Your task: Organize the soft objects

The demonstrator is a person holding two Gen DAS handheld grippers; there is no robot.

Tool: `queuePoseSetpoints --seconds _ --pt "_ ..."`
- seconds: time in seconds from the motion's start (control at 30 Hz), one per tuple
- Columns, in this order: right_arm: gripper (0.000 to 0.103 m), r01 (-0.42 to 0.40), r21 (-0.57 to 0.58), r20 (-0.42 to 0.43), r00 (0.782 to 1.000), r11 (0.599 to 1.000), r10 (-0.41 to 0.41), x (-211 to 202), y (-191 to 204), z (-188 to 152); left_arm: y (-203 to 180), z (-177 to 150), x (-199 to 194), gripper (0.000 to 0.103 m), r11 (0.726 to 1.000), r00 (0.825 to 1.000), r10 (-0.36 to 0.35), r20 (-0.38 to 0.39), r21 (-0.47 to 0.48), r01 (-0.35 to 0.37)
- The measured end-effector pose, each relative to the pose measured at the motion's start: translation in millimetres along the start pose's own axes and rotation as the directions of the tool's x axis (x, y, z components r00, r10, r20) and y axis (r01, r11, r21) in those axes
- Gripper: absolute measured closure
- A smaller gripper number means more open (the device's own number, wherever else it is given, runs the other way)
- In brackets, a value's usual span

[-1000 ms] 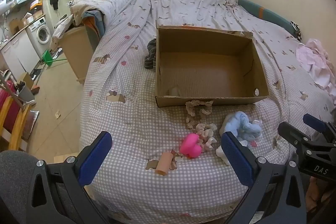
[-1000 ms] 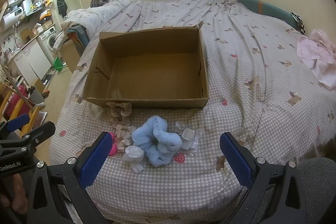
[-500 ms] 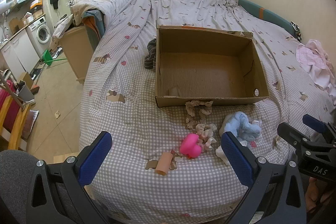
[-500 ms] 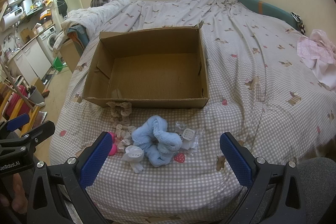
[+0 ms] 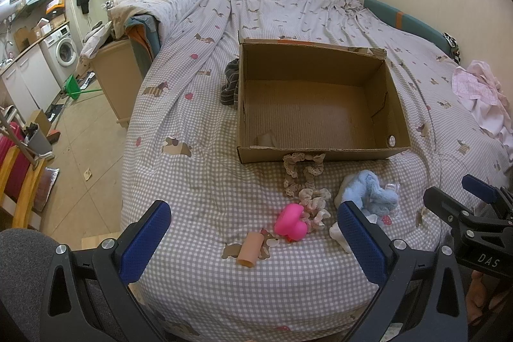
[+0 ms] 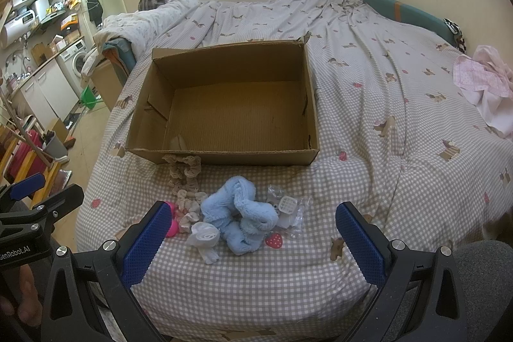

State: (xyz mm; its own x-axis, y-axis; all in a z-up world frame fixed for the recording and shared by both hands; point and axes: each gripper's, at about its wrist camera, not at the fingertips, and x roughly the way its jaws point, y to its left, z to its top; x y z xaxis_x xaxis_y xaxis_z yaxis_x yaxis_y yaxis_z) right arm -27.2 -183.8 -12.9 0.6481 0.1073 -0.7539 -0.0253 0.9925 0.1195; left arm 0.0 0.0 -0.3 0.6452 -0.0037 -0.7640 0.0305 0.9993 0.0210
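Note:
An open cardboard box (image 5: 320,154) (image 6: 224,156) sits on the checked bed. In front of it lie a fluffy light-blue item (image 5: 368,193) (image 6: 239,210), a beige lace scrunchie (image 5: 303,170) (image 6: 184,169), a paler scrunchie (image 5: 314,201) (image 6: 189,209), a pink soft toy (image 5: 291,223) (image 6: 171,225), a peach tube (image 5: 249,249), a white rolled sock (image 6: 205,236) and a clear packet (image 6: 287,209). My left gripper (image 5: 255,239) is open and empty, above the bed's near edge. My right gripper (image 6: 253,237) is open and empty, just short of the blue item.
A dark striped cloth (image 5: 231,82) lies left of the box. Pink clothes (image 5: 481,98) (image 6: 484,82) lie at the bed's right side. A bedside cabinet (image 5: 117,76) and kitchen floor are to the left. The other gripper shows at each view's edge (image 5: 474,223) (image 6: 32,213).
Both grippers have crept slightly closer to the pile; nothing on the bed has moved.

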Motion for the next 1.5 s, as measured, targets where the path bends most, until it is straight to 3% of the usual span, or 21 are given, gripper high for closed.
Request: queuePoseSetpoints --seconds 1.5 --pt "0.0 0.008 0.004 0.001 1.0 1.0 -0.008 2.7 -0.5 0.0 -1.5 -3.6 3.1 0.0 1.0 1.0 0.0 -0.007 0.003 0.0"
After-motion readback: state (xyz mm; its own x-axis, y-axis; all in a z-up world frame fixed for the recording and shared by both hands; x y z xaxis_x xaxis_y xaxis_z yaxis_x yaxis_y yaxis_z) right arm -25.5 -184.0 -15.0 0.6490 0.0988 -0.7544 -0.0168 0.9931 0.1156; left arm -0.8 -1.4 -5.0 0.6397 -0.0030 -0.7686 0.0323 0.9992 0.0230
